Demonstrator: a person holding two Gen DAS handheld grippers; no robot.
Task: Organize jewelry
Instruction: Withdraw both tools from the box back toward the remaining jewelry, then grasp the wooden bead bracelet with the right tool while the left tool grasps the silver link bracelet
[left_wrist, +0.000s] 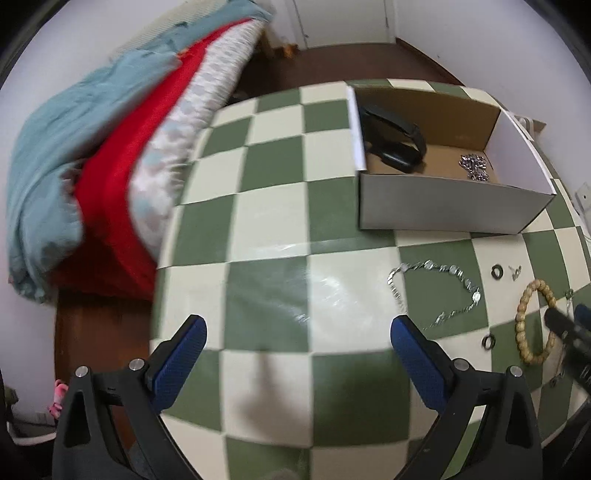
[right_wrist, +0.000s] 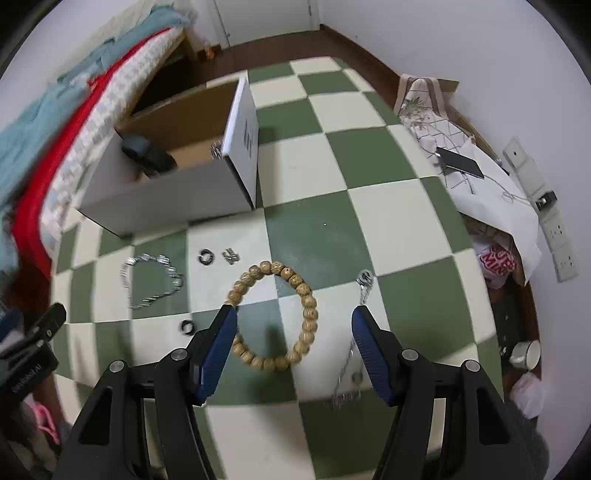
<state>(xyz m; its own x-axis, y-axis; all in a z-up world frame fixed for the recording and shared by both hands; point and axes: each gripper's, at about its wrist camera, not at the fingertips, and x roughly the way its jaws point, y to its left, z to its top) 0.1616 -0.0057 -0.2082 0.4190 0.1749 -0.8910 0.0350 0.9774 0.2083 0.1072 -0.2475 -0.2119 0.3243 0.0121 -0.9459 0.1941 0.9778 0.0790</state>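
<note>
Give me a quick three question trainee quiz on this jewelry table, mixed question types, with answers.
1. True or false: the wooden bead bracelet is already in the cardboard box.
2. Which lies nearer the box: A, the silver chain bracelet, or B, the bead bracelet?
3. What does the right gripper hold?

Key: 1 false, it lies on the checkered table. 2 A. 3 Nothing; its jaws stand open over the bead bracelet.

On your table (right_wrist: 406, 206) the box (right_wrist: 177, 195) stands at the far left, with a watch (right_wrist: 147, 153) inside. Before it lie a chain bracelet (right_wrist: 153, 280), two rings (right_wrist: 205, 256) and, to their right, the bead bracelet (right_wrist: 291, 314). The bed (right_wrist: 55, 129) lies left of the table.
</note>
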